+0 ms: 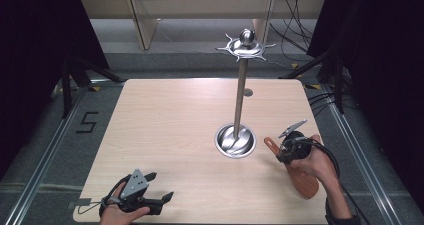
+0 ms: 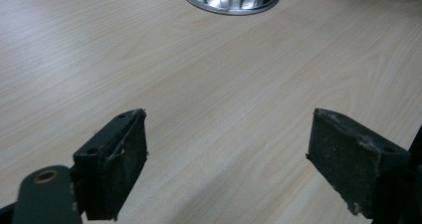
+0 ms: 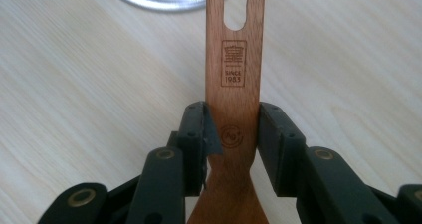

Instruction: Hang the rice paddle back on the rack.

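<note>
A brown wooden spatula point(image 1: 303, 181) with a slotted handle end point(image 3: 235, 8) is held above the table at the right. My right gripper point(image 3: 232, 134) is shut on its handle, both pads pressing the handle's edges. In the high view the right gripper point(image 1: 289, 150) sits just right of the steel stand's round base point(image 1: 235, 141). A thin steel pole rises from that base to a hook crown point(image 1: 245, 47) with a ball on top. My left gripper point(image 1: 160, 187) rests at the table's front left, jaws wide apart, with nothing between its pads point(image 2: 117, 169).
The light wooden table point(image 1: 170, 120) has bare surface between the two grippers. Its front edge runs just below the left hand. Black curtains and cables surround the table, and metal rails run along both sides on the floor.
</note>
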`<state>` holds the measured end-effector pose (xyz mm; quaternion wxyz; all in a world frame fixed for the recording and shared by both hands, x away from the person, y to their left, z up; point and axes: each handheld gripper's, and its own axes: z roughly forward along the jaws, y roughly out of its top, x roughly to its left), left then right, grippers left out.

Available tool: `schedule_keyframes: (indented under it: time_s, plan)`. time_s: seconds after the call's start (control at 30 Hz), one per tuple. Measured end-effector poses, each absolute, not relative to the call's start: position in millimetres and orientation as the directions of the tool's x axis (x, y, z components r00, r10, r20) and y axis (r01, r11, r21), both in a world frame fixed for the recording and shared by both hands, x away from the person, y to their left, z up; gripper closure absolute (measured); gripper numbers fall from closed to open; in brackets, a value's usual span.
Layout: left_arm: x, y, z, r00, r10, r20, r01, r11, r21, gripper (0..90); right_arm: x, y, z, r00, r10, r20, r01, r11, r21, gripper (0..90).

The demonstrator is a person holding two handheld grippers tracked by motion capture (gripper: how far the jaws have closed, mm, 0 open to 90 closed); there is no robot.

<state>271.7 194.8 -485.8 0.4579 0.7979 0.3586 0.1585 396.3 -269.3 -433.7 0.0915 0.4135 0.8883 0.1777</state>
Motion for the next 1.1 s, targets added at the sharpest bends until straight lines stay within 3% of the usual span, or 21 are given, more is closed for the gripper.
schedule_keyframes:
  time_s: [0.3, 0.77, 1.1]
  plan:
    - [272, 195, -485, 0.703, 0.709, -0.060, 0.412, -0.336, 0.847, 14.9, 382, -269, -417, -0.654, 0.753, -0.074, 0.636, 0.601, 0.484, 67.1]
    - [272, 195, -485, 0.701, 0.710, -0.062, 0.411, -0.332, 0.849, 14.9, 376, -272, -382, -0.634, 0.771, -0.061, 0.555, 0.509, 0.658, 67.1]
    - [271, 195, -485, 0.692, 0.718, -0.073, 0.423, -0.321, 0.847, 14.9, 369, -262, -365, -0.662, 0.745, -0.076, 0.504, 0.518, 0.691, 67.1]
